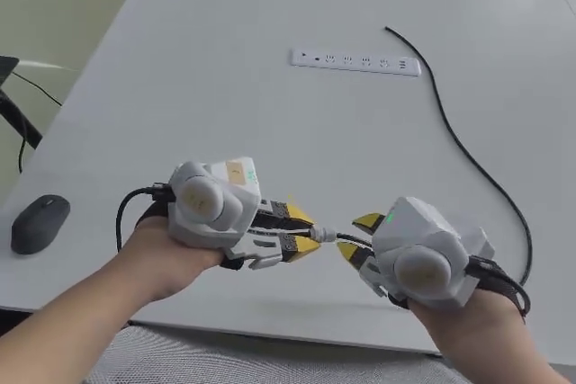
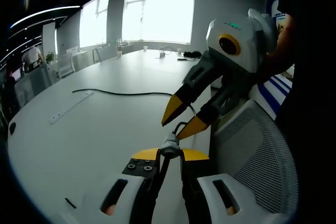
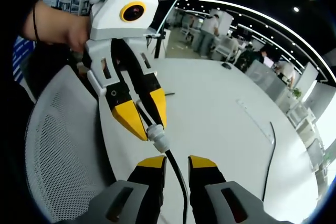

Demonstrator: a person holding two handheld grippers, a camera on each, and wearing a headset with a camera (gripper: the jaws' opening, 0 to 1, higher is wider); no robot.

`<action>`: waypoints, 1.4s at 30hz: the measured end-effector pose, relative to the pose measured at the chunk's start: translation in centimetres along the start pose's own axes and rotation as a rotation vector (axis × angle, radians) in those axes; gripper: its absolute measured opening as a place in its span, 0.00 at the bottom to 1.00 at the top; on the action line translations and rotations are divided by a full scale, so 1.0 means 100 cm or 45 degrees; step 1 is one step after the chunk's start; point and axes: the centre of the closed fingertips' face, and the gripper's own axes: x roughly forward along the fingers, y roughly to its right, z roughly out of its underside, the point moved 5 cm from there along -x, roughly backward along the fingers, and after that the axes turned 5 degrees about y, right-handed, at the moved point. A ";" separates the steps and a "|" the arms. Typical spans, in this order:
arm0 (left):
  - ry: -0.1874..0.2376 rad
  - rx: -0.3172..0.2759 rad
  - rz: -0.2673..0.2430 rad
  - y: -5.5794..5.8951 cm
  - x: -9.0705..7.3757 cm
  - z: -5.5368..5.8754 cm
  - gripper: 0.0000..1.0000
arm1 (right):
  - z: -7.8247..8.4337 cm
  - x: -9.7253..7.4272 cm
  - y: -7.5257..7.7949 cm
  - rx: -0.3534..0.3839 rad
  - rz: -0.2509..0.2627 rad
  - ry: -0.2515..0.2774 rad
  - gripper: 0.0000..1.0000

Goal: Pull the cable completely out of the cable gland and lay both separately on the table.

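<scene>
White table stretches out under both tools, with a white power strip lying well back, its markings too small to read. Left tool is clenched on the small light-grey cable gland above the table's near edge. The thin black cable runs out of the gland through the right tool, whose jaws stand released on either side.
</scene>
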 end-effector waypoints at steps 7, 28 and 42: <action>0.000 0.007 0.003 0.000 0.001 0.000 0.15 | 0.000 0.004 -0.003 -0.039 -0.011 -0.019 0.05; 0.029 0.004 -0.005 -0.009 0.003 -0.008 0.15 | 0.014 0.002 0.017 0.160 0.061 -0.011 0.02; 0.049 0.009 -0.041 -0.013 0.001 -0.015 0.15 | 0.041 -0.004 0.044 0.418 0.175 0.000 0.01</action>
